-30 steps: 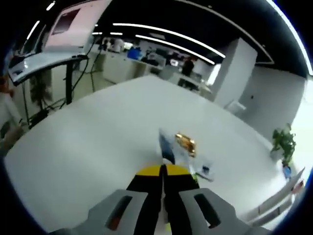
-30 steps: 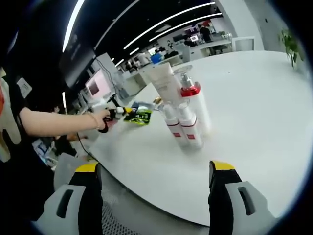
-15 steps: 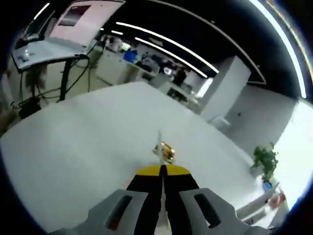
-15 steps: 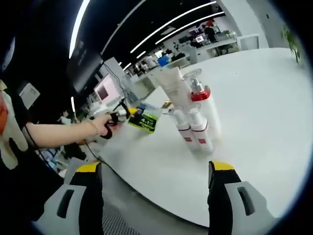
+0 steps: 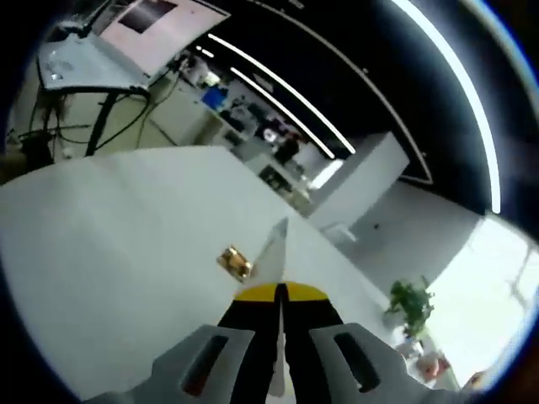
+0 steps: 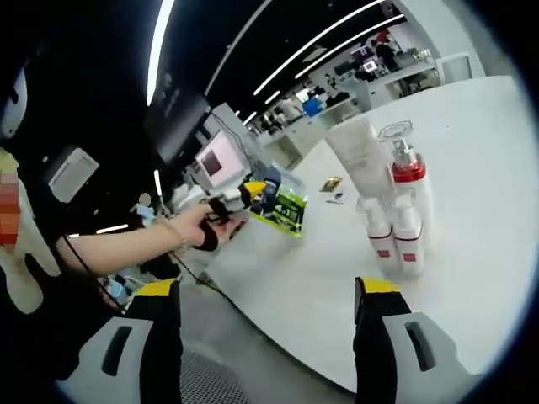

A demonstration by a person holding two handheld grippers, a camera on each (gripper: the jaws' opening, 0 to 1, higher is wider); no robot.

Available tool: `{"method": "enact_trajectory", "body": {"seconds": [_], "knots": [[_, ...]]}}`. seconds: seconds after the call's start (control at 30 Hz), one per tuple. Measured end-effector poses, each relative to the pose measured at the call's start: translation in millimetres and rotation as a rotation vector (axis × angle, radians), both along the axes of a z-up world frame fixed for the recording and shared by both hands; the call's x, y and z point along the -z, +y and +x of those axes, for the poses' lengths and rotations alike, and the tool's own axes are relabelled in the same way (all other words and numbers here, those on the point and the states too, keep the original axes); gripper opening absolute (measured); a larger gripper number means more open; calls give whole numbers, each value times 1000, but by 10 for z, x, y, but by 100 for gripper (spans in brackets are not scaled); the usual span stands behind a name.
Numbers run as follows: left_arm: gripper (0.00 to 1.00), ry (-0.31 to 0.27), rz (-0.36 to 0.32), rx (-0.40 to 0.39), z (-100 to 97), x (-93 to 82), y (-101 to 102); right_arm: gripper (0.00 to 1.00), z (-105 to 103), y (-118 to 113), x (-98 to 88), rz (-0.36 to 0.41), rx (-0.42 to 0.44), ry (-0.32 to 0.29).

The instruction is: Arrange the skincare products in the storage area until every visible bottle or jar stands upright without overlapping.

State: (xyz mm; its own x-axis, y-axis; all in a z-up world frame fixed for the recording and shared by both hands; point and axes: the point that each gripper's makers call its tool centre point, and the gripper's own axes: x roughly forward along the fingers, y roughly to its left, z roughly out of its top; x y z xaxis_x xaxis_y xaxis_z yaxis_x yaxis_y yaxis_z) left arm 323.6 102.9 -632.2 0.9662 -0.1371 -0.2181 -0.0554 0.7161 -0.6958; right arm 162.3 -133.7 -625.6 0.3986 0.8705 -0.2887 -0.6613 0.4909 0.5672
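Observation:
In the left gripper view my left gripper (image 5: 280, 293) is shut on a flat packet, whose clear edge (image 5: 274, 246) rises edge-on between the jaws. In the right gripper view a person's hand holds that left gripper (image 6: 244, 193), and the green and clear packet (image 6: 284, 207) hangs above the white table (image 6: 320, 269). Close together and upright stand a white tube (image 6: 356, 157), a bottle with a red collar and clear cap (image 6: 405, 172) and two small red-labelled bottles (image 6: 377, 244). My right gripper (image 6: 268, 288) is open, short of them, with nothing between its fingers.
A small gold item (image 5: 236, 263) lies on the table beyond the packet, also seen as the gold item (image 6: 331, 183) behind the bottles, with a small pale piece (image 6: 336, 199) beside it. A potted plant (image 5: 410, 307) stands past the table's far edge. Desks and screens fill the background.
The left gripper has raised the packet up off the table and tilted upward. The right gripper has drawn back from the bottle group, which has not moved.

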Motion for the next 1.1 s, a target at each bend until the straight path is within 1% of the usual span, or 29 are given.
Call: {"method": "enact_trajectory", "body": {"seconds": [0.1, 0.2, 0.27, 0.37, 0.47, 0.5, 0.57, 0.63, 0.67, 0.73, 0.8, 0.87, 0.9, 0.97, 1.03, 1.1], "knots": [[1, -22, -41, 14, -53, -66, -92, 82, -44, 63, 15, -1, -43, 0], [1, -30, -89, 28, -76, -109, -124, 81, -72, 153, 5, 22, -89, 5], [1, -35, -111, 59, -123, -143, -187, 81, -77, 216, 34, 36, -114, 15], [1, -41, -112, 83, -177, -187, -225, 81, -94, 288, 111, 28, -153, 23], [1, -64, -151, 105, -224, -286, -295, 81, -112, 355, 136, 30, -179, 25], [1, -69, -164, 114, -247, -331, -319, 81, -124, 386, 123, 47, -187, 34], [1, -83, -181, 135, -278, -404, -361, 81, -128, 424, 105, 78, -192, 49], [1, -96, -196, 164, -318, -490, -415, 81, -121, 436, 129, 87, -195, 57], [1, -99, -224, 190, -342, -533, -462, 81, -118, 446, 157, 91, -198, 64], [1, -96, -248, 209, -373, -572, -531, 81, -113, 459, 199, 94, -202, 81], [1, -104, -267, 242, -420, -640, -630, 81, -105, 470, 199, 106, -206, 90], [1, -119, -279, 260, -464, -723, -711, 80, -93, 490, 165, 127, -213, 94], [1, -131, -312, 273, -487, -785, -758, 80, -85, 504, 137, 141, -216, 96], [1, -145, -330, 280, -509, -843, -788, 80, -74, 526, 91, 171, -221, 97], [1, -144, -362, 289, -525, -882, -800, 80, -51, 553, 67, 222, -220, 128], [1, -148, -371, 308, -566, -950, -880, 79, -27, 563, 71, 236, -220, 140]]}}
